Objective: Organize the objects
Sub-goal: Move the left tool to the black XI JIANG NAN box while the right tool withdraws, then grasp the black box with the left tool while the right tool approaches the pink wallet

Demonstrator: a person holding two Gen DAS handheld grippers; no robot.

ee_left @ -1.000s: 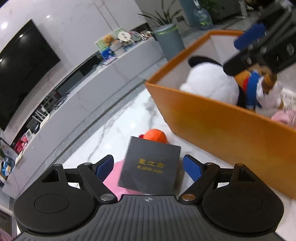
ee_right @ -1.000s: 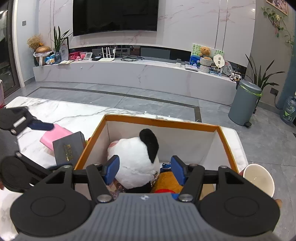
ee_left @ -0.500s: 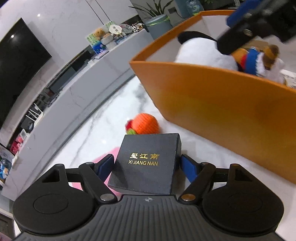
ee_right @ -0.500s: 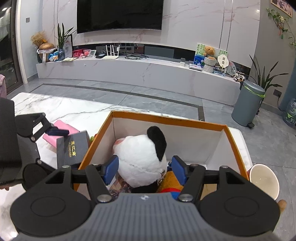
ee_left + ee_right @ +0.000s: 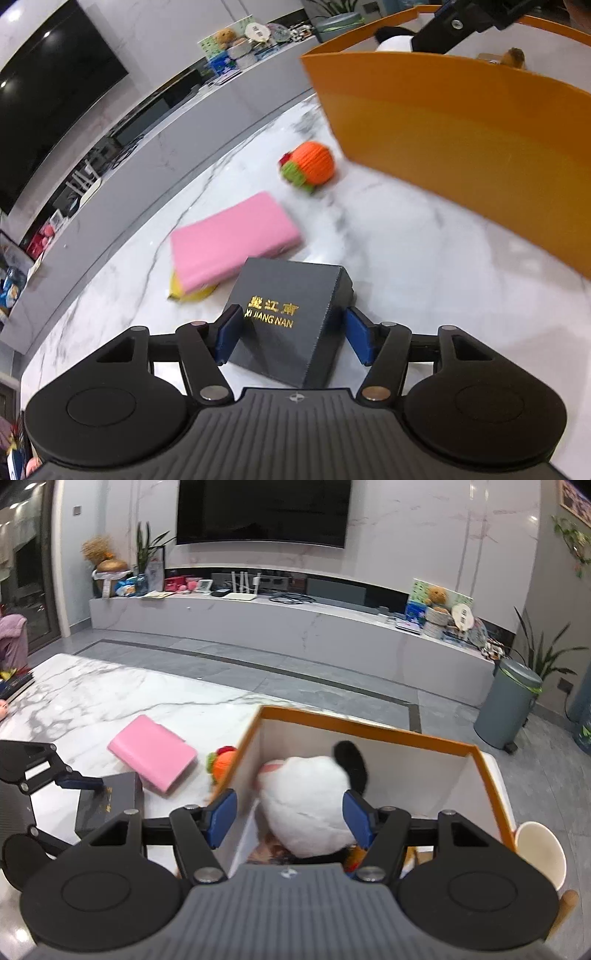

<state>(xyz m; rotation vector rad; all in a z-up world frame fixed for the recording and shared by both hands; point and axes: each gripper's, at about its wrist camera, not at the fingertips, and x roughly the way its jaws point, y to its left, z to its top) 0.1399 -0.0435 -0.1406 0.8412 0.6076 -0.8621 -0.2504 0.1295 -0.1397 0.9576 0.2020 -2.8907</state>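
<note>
A black box with gold lettering [image 5: 291, 291] sits between the blue pads of my left gripper [image 5: 291, 338]. Its jaws are closing and both pads lie against the box's sides. In the right wrist view the same box [image 5: 110, 805] is at the lower left with a left finger [image 5: 79, 782] on it. A pink case [image 5: 232, 240] and an orange knitted toy [image 5: 310, 168] lie on the marble table beyond. My right gripper [image 5: 290, 819] hangs open above the orange box [image 5: 369, 731], over a white and black panda plush [image 5: 306, 801] inside it.
The orange box's tall wall [image 5: 461, 147] stands to the right of the black box. Something yellow [image 5: 188, 291] pokes out under the pink case. A white cup [image 5: 539, 853] stands by the box's right corner. Floor, a TV console and a grey bin [image 5: 509, 705] lie beyond the table.
My left gripper's jaws narrowed onto the black box, and the box came back off the pink case, which now shows in full. The right gripper drifted slightly sideways over the orange box.
</note>
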